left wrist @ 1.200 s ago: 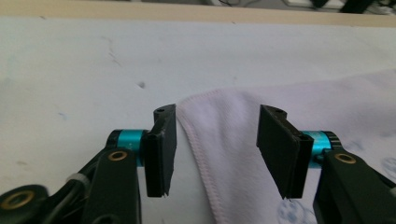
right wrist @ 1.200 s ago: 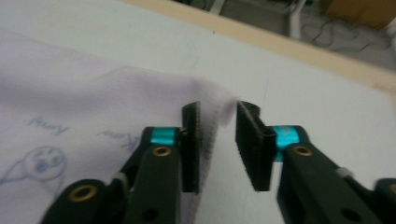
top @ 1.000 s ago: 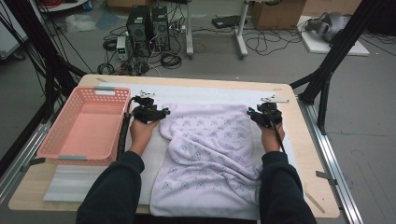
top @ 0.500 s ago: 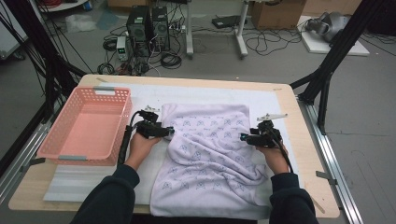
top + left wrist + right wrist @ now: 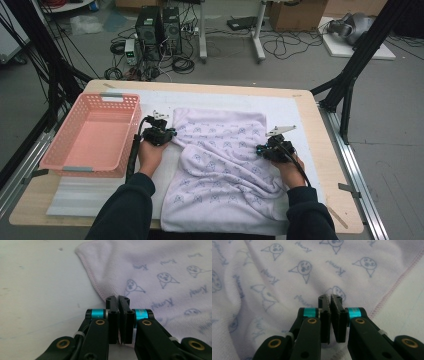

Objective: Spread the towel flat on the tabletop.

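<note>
Both tools have drawn back from the counter's far edge and just closed; left tool (image 5: pixel 118 300) and right tool (image 5: pixel 329 298) each pinch the soft, cartoon-printed lilac towel (image 5: pixel 225 165); pink hem stitching shows close up.

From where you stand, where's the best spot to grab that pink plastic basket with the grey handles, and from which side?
Probably the grey handle on the near short rim of the pink plastic lattice basket, coming from the person's side. The basket sits upright and empty, and that bar lies closest to the left gripper, which is now shut on the lilac printed towel.
</note>
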`<action>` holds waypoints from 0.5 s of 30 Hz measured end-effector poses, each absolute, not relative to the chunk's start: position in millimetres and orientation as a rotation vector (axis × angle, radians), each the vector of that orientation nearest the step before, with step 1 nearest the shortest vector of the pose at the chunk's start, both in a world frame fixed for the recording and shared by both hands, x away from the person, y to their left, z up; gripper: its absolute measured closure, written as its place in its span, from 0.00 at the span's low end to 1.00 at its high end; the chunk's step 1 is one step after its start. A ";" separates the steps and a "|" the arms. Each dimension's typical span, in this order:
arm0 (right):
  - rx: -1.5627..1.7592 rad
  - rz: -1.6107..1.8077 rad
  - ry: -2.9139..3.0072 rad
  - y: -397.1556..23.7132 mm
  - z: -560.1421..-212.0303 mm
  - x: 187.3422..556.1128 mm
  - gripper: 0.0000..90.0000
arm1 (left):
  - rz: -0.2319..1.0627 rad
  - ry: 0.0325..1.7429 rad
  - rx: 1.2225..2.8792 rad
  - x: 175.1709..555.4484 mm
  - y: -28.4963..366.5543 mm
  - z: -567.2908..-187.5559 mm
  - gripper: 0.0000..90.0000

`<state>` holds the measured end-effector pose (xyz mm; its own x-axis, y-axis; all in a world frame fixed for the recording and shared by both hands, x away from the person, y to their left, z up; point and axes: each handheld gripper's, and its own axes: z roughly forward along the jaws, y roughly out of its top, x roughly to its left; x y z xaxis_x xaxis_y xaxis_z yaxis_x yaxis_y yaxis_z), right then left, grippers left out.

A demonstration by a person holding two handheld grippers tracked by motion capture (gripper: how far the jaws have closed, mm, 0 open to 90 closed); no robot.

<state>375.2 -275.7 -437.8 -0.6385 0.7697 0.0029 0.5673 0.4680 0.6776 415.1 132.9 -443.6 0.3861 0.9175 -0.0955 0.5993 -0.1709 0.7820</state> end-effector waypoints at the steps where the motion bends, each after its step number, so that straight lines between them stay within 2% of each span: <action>1: 1.125 0.945 2.411 -275.7 -438.0 375.7 0.97 | 0.519 1.314 1.855 416.1 134.0 -444.3 0.96; 3: 1.097 0.940 2.376 -275.6 -439.9 378.6 0.97 | 0.522 1.319 1.822 416.7 133.5 -445.3 0.95; 4: 1.097 0.942 2.352 -275.5 -441.3 380.5 0.97 | 0.521 1.318 1.826 416.1 132.8 -444.7 0.91; 7: 1.098 0.901 2.265 -276.3 -444.2 384.9 0.97 | 0.451 1.312 1.805 412.4 133.6 -439.0 0.61; 13: 1.171 0.875 2.145 -286.6 -444.4 386.9 0.97 | 0.325 1.244 1.795 401.9 125.2 -427.7 0.41; 15: 1.179 0.905 2.129 -289.1 -442.2 386.5 0.93 | 0.289 1.227 1.816 400.6 117.7 -430.3 0.39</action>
<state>386.5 -289.1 -442.2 -0.4725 0.8715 -0.1314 0.5105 0.3921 0.7653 400.6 117.7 -430.3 0.4810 0.8328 -0.2740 0.6233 -0.1051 0.7749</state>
